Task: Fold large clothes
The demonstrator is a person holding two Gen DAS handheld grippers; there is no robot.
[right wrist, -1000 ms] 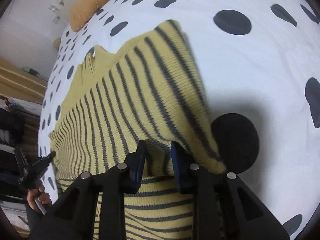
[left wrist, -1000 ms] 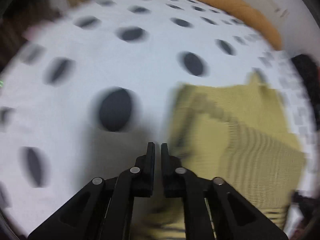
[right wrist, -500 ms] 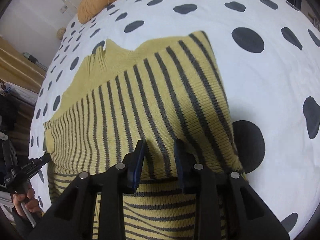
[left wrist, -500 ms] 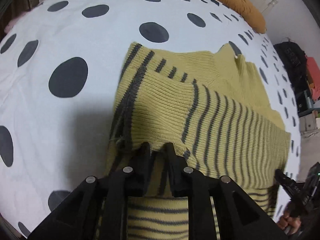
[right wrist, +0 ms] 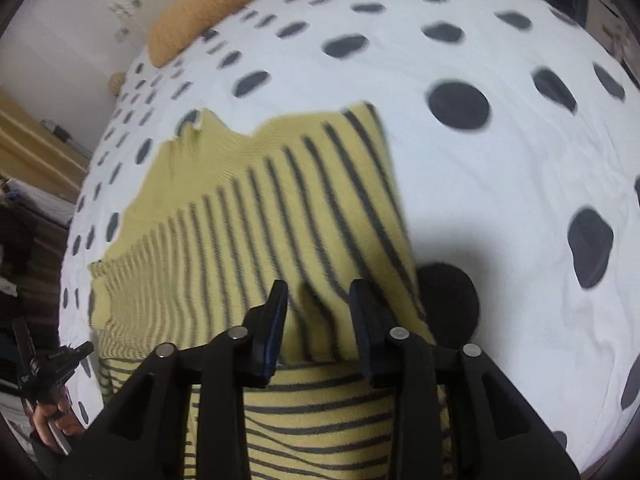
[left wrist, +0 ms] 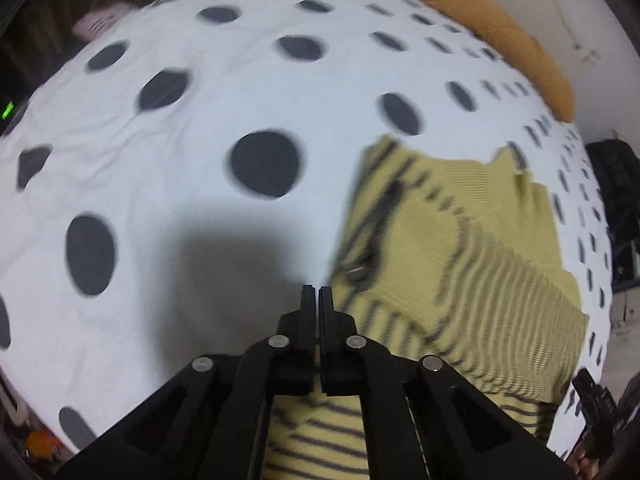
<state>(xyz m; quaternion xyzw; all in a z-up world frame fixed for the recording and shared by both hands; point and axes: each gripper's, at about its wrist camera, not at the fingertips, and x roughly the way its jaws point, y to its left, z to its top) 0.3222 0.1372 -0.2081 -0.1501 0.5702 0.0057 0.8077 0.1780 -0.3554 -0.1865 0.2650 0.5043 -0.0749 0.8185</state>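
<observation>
Left gripper [left wrist: 318, 300] pinched fully together on nothing, above the spotted bedsheet [left wrist: 168, 184], yellow striped sweater [left wrist: 460, 264] just to its right, right gripper [right wrist: 319, 292] partway apart and opening, the sweater's folded edge below its parted fingers, ungripped

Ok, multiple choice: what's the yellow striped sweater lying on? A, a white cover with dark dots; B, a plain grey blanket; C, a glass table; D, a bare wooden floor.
A: the sweater lies spread on a white cover printed with big dark dots.
</observation>
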